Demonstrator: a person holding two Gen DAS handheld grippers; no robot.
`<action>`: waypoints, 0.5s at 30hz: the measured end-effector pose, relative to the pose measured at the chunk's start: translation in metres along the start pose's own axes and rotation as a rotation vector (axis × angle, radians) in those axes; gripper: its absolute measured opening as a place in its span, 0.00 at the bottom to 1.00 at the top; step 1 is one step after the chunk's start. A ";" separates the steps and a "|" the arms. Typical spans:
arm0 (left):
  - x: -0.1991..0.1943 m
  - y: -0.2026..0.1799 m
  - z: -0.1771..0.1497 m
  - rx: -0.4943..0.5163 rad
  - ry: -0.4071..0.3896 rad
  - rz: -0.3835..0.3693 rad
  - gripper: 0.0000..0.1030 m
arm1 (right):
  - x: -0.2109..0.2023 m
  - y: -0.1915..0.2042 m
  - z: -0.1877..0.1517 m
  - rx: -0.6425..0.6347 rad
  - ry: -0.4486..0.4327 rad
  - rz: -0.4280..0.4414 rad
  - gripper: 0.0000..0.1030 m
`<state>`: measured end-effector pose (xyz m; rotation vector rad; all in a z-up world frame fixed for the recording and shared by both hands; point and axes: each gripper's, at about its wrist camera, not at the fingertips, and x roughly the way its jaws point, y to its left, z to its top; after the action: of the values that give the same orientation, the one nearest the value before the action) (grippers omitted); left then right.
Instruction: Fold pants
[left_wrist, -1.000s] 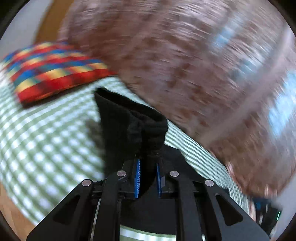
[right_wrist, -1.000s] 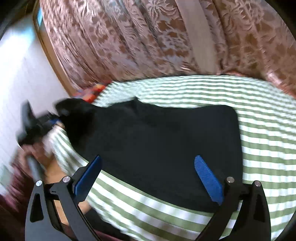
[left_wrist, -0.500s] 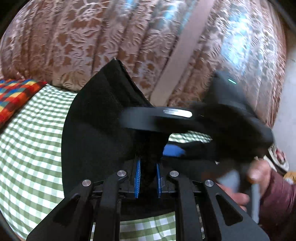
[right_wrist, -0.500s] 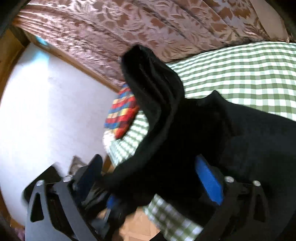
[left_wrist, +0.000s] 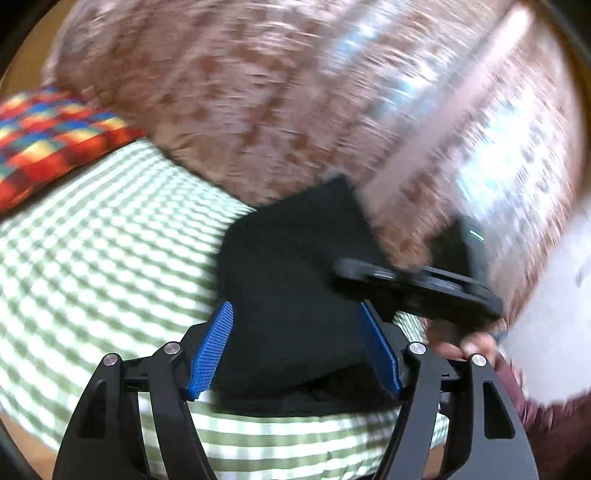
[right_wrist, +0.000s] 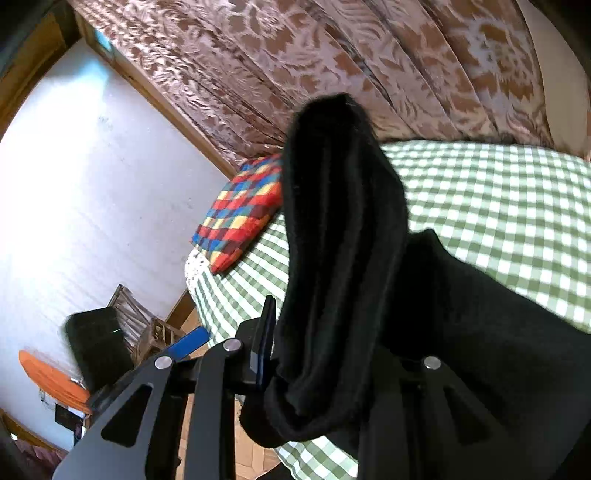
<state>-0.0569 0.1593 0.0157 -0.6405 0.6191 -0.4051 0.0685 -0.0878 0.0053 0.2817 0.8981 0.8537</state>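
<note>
Right wrist view: the black pants (right_wrist: 343, 236) fill the middle of the frame, a thick bunched fold standing up between the fingers of the right hand-held gripper (right_wrist: 332, 363). Its jaws are closing, and the cloth sits pinched between them; only the left blue pad (right_wrist: 266, 343) shows, the other being hidden behind the cloth. The rest of the pants spreads to the lower right, lying on the bed (right_wrist: 498, 206) with its green-and-white checked sheet. A checked pillow (right_wrist: 240, 218) in red, blue and yellow lies at the bed's far end, left of the raised fold. Above it hangs a brown patterned curtain (right_wrist: 314, 66), and a white wall (right_wrist: 92, 184) takes up the left of the frame.

In the left wrist view, which is blurred, the pants (left_wrist: 291, 295) lie as a dark folded block on the bed (left_wrist: 92, 258) in the middle of the frame. The left hand-held gripper (left_wrist: 295, 347) has its jaws opening; the cloth lies between the two blue pads (left_wrist: 212, 347), which stand apart from it without pressing. At the right, the other hand-held gripper appears as a dark blurred shape, with a hand (left_wrist: 465, 345) under it. The pillow (left_wrist: 48, 136) shows at the upper left, the curtain (left_wrist: 295, 92) across the top.
</note>
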 end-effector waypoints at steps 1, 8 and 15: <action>-0.001 0.009 0.002 -0.041 -0.005 0.004 0.67 | -0.005 0.002 0.000 -0.009 -0.005 0.001 0.22; 0.030 0.009 0.003 -0.067 0.051 0.024 0.67 | -0.081 -0.001 -0.010 -0.047 -0.089 -0.009 0.22; 0.096 -0.036 -0.024 0.026 0.243 -0.094 0.67 | -0.141 -0.058 -0.053 -0.027 -0.084 -0.147 0.22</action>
<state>-0.0065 0.0720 -0.0145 -0.6016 0.8148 -0.5836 0.0115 -0.2383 0.0212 0.2236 0.8182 0.7119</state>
